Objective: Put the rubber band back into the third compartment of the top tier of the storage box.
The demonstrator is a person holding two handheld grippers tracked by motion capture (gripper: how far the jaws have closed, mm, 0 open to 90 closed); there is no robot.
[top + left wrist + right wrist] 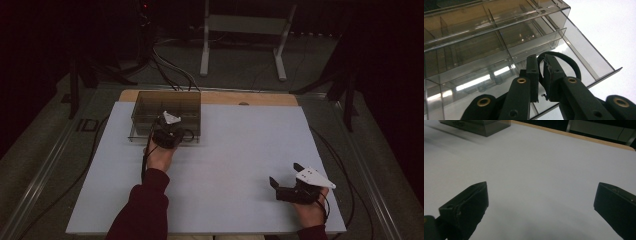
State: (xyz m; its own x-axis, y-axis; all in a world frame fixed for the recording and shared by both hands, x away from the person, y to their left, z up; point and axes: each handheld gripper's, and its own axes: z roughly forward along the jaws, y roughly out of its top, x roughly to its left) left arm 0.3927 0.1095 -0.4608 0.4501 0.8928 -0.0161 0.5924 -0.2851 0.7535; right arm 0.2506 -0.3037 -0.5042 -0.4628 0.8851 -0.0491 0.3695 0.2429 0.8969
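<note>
Black band (574, 67), clamped in the left gripper (541, 75) above the organiser drawer (584, 52), may slip sideways (right gripper (541, 202) gapes idle).

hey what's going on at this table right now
A person works at a white table with a gripper in each hand. The left gripper is over the pulled-out drawer of a smoky clear organizer box, jaws nearly closed on a black loop. The right gripper rests apart, open and empty.
</note>
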